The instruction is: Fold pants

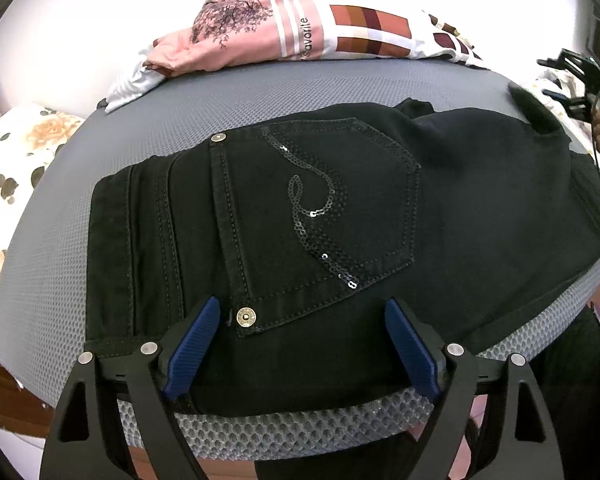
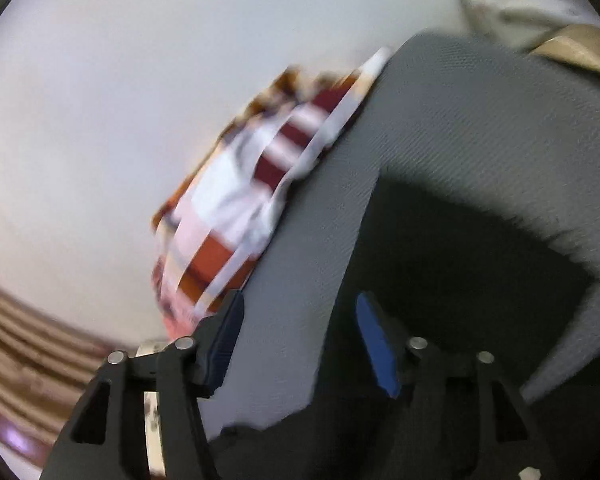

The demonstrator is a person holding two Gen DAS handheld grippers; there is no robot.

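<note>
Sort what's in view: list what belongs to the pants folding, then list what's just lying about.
For the job:
black pants
grey mesh pad under them
left claw, open
right claw, open

Lying about:
pink printed cloth
checked cloth
floral fabric

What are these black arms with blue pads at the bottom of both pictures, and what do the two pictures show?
They are two hand-held grippers; a person holds one in each hand, and a camera on each looks forward along its fingers.

The sharp picture comes from the left gripper. Its jaws are open over black denim pants with a sequin-trimmed back pocket, lying on a grey mesh-textured pad. Behind lies a pile of pink and striped clothes. At the far right you see the other gripper in a hand.

The blurred picture comes from the right gripper, also open, above the pants' edge. Neither gripper holds anything.
</note>
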